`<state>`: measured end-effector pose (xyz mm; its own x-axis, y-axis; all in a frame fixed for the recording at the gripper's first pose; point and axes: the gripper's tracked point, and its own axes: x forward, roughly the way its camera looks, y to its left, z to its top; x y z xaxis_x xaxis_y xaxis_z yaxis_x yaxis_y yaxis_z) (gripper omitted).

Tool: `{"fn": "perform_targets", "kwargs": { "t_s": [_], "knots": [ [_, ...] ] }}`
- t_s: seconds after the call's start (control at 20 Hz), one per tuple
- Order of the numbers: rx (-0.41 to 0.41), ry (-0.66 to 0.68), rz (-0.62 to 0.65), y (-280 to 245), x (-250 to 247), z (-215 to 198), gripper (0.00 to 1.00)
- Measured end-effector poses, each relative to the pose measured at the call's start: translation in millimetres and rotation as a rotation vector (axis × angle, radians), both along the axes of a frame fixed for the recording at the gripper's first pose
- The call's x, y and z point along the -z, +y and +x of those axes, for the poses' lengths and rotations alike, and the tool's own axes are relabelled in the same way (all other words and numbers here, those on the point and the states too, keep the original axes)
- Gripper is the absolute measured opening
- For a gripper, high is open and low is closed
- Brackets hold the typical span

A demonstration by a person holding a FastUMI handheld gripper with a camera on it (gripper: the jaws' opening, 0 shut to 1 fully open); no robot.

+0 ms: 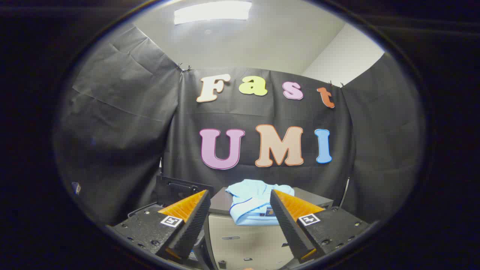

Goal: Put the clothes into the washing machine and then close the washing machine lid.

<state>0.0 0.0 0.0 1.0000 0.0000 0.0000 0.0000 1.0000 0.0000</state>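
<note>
Tool (pixel 240 200) is released, fingers spread wide with nothing between them, hanging back from the work. Target is the clothes (pixel 250 202): a light blue garment, loosely folded into a soft heap, lying on the dark flat top of a pale cabinet-like unit (pixel 243 236), just beyond the fingertips and roughly centred in the gap, slightly toward the right finger. A dark trim line and some small patch show on the fabric, too small to make out. To the left of the heap, behind the left finger, a dark panel with a handle (pixel 180 189) stands upright; likely the washing machine lid raised, but I can't confirm that or see the drum opening from here. Handling call: the cloth looks light, limp and not fragile, so no risk of damage, but it will drape and trail when lifted and a thin pinch may peel off one layer only. Best hold is probably the raised bunched hump near the top middle of the heap, fingers driven in deep enough to catch several folds at once. The near lower edge hanging over the front is flatter and likely to slip. Task not started: garment ungrasped, lid step pending.
</note>
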Motion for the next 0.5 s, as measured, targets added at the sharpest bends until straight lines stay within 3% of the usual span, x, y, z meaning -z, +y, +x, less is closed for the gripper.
{"fn": "perform_targets", "kwargs": {
  "t_s": [0.5],
  "knots": [
    [-0.004,-0.011,-0.009,2.5,-4.0,2.3,0.96]
  ]
}}
